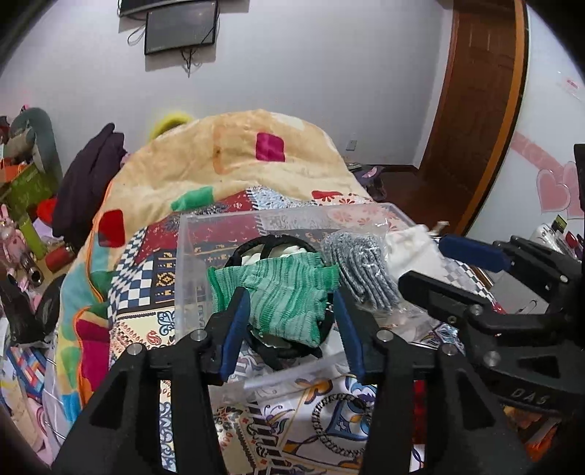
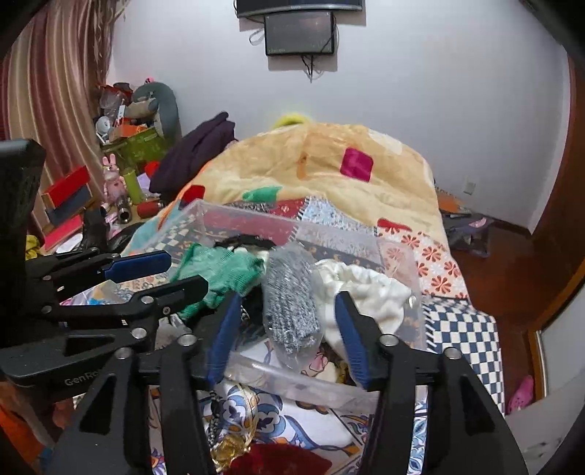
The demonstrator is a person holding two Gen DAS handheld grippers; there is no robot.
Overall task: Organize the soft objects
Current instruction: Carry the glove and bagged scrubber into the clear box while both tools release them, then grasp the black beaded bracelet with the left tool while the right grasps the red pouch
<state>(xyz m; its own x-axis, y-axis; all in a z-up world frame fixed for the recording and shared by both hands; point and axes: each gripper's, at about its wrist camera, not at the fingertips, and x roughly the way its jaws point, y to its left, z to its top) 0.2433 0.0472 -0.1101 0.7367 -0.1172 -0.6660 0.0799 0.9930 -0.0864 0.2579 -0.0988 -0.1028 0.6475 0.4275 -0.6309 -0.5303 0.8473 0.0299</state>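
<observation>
Our left gripper (image 1: 290,314) and right gripper (image 2: 289,329) both stand spread and empty over the near wall of the clear plastic box (image 1: 292,369), where the green knitted glove (image 1: 281,288) is heaped high enough, we judge, to spill if nudged.

Left wrist view: mounted behind the left gripper (image 1: 289,329), facing forward and slightly down, close over the clear plastic bin (image 1: 219,226) at frame centre. Right wrist view: same mounting behind the right gripper (image 2: 287,338), aimed likewise from just beside. Shared by both: bin, patterned blanket (image 2: 365,190), wall screen (image 1: 179,29) at top, each other's gripper at the side edge.
</observation>
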